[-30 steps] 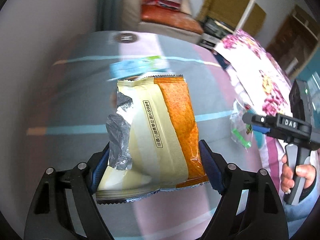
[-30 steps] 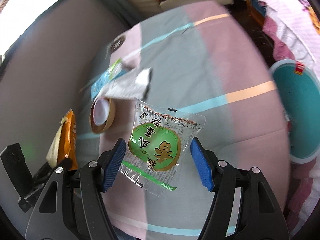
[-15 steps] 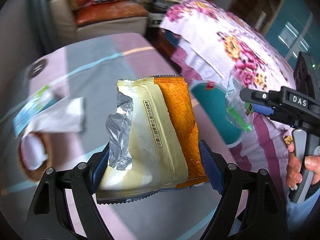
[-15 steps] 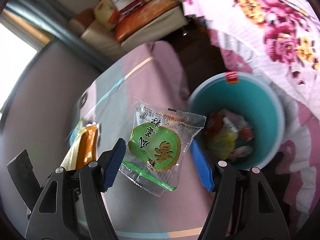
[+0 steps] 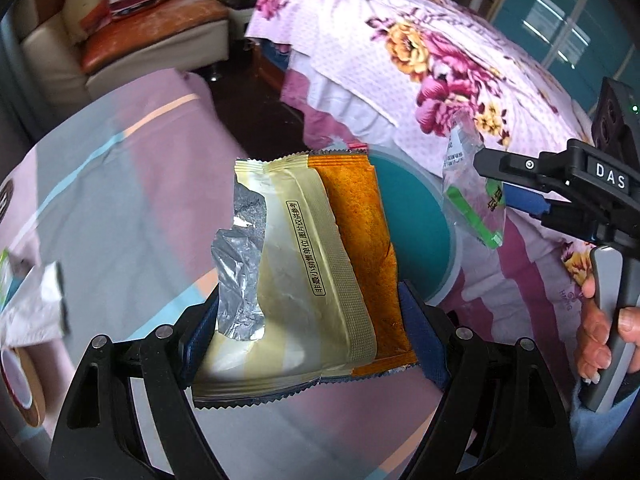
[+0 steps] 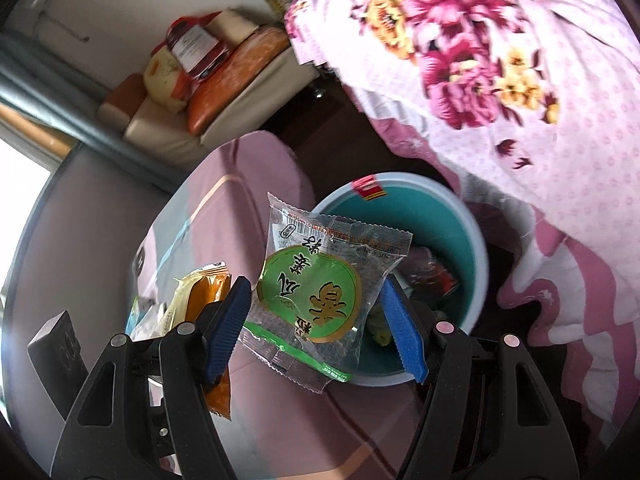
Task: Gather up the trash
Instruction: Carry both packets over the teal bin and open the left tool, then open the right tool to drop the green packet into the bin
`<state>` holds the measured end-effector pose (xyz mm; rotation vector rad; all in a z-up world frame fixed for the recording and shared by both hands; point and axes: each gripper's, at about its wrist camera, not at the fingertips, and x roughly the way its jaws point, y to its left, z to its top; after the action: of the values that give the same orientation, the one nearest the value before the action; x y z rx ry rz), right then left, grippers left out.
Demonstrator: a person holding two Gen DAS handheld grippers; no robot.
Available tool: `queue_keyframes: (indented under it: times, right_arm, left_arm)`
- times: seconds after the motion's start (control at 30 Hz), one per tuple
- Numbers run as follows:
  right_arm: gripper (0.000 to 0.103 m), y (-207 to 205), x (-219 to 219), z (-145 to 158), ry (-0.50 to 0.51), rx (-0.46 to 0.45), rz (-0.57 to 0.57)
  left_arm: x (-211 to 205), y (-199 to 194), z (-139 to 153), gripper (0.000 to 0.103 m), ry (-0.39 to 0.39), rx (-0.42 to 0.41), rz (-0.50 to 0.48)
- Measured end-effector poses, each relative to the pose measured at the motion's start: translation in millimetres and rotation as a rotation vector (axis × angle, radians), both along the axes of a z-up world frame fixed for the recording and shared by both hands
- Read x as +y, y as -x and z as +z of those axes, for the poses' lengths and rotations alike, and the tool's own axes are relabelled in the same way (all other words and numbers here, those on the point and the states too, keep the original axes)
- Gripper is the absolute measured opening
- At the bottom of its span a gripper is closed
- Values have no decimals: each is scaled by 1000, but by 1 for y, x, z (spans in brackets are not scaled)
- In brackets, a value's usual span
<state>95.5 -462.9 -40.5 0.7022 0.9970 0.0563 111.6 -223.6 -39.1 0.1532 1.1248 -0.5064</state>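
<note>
My left gripper [image 5: 310, 330] is shut on a torn yellow and orange snack wrapper [image 5: 316, 268], held upright above the table edge. My right gripper [image 6: 316, 320] is shut on a clear and green snack wrapper [image 6: 320, 292], held over the near rim of a teal trash bin [image 6: 472, 240]. The bin holds several pieces of trash [image 6: 436, 276]. In the left wrist view the bin [image 5: 416, 224] lies just beyond the yellow wrapper, and the right gripper [image 5: 516, 200] with the green wrapper [image 5: 472, 200] hangs above the bin's right side. The yellow wrapper also shows at left in the right wrist view [image 6: 200, 292].
A table with a pink, grey and blue striped cloth [image 5: 120, 184] lies left. A white wrapper [image 5: 36, 308] and a small round cup [image 5: 16, 384] rest on it. A bed with a floral cover [image 5: 440, 60] is right, a sofa [image 5: 140, 40] behind.
Both grippers have swung right from over the table toward the teal bin, each still holding its wrapper. The bin is now nearer and more central in both views.
</note>
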Motion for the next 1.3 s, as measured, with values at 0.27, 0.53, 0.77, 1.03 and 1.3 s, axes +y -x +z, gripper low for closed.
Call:
queue_keyframes:
  times: [0.27,0.53,0.77,1.03,1.3]
  right_arm:
    - [64,-4,-25,-3,5,8,-44]
    - [64,-9,-35,-7,11,21,-75]
    - [64,-11,-36,-8,22,32,-79]
    - [64,-16,-27,-14,26,52,-64]
    - [65,-21,-13,-15,55,74,-38]
  left_arm:
    - [-33,-13,-12,82,-21,19,-52]
    - [-58,-22,-21,89,-22,46,-80]
    - [-57,-24,-27,93,-52,55,-64]
    - [-40,-22,-23,93,-25,63,-35]
    - [-22,-19,-23,93,4,87,-4]
